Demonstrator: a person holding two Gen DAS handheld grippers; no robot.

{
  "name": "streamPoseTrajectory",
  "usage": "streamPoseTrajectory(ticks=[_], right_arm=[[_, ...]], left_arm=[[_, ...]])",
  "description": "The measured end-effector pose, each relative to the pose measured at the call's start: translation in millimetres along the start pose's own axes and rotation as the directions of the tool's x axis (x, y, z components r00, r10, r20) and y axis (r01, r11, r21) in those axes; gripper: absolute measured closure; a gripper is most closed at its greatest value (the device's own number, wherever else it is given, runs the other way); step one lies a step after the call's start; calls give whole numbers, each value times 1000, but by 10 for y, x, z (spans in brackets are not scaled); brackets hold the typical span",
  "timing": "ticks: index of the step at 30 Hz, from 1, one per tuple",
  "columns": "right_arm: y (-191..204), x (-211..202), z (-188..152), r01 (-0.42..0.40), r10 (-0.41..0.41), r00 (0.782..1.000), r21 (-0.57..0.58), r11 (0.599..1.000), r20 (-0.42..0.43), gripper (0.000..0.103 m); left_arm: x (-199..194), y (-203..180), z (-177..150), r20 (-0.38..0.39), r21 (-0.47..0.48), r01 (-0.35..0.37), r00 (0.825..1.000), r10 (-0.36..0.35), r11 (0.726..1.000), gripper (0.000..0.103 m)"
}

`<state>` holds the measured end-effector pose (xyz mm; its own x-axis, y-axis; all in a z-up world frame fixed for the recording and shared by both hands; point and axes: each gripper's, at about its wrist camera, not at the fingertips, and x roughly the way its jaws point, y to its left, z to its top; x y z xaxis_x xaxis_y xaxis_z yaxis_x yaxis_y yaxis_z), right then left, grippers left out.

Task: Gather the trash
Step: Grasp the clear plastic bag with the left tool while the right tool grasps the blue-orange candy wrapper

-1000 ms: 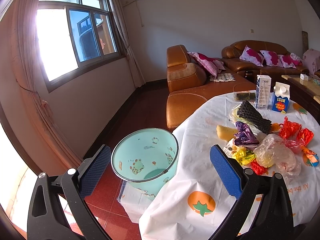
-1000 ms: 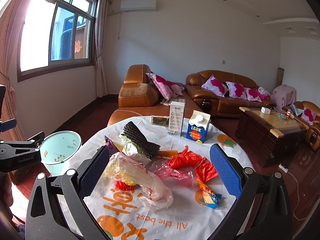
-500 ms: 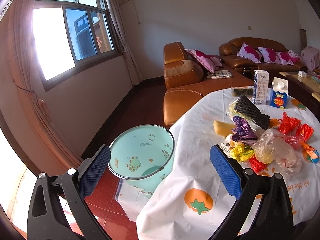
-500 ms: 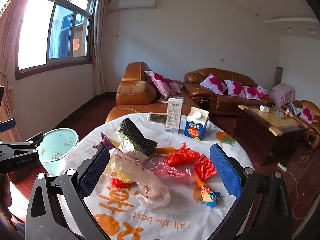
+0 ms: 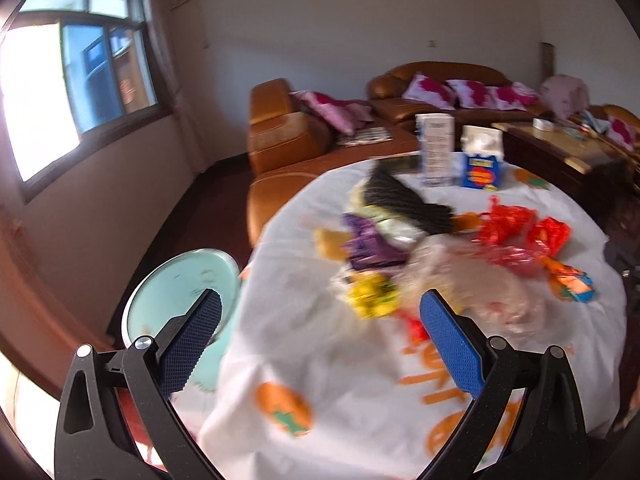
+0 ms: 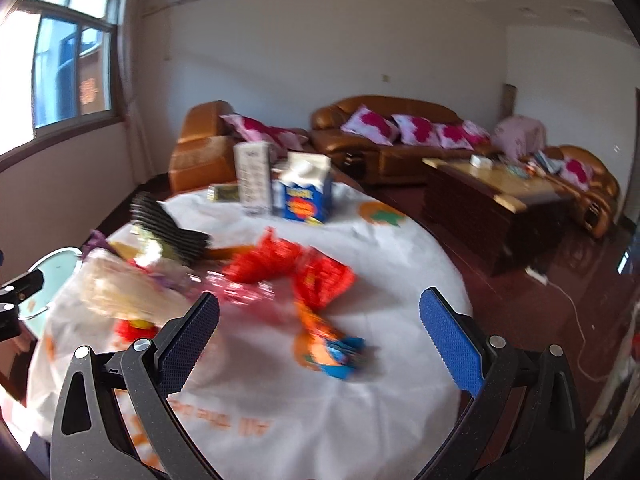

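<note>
**Both grippers over the littered worktop**

The left gripper [image 5: 320, 344] hangs with jaws spread wide and nothing between them, above the worktop [image 5: 328, 368] edge. The right gripper [image 6: 320, 344] is likewise wide apart and holding nothing. Trash [image 5: 432, 248] lies heaped mid-worktop: red wrappers [image 6: 296, 268], a clear bag [image 6: 120, 292], a black mesh sleeve [image 6: 168, 224]. A teal bin [image 5: 188, 284] stands on the floor just beside the worktop. Two cartons [image 6: 280, 184] stand at the far edge.
</note>
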<state>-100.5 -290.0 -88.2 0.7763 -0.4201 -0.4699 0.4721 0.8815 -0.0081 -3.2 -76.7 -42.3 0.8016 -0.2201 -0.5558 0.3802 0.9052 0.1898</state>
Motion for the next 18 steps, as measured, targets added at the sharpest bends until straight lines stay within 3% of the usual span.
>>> streamPoseTrajectory(ticks=[4,11,16,18], right_arm=[[-108,161,-103,24,-23,999,14,1000,-26,4],[-136,358,-172,-16,17,998,15,1000,-68,5],[-115,511,-235,-43,43,992,8,999,-119,8],[-91,571,-268,-46,45,988,-7,999,-145,16]], left_arm=[[147,-315,54,5,53,31,1000,-31,998,6],[430,-630,32,-42,105,70,997,-66,992,9],[487,-691,-27,-74,119,112,992,-104,987,35],[497,-692,-45,-84,121,127,990,-117,984,56]])
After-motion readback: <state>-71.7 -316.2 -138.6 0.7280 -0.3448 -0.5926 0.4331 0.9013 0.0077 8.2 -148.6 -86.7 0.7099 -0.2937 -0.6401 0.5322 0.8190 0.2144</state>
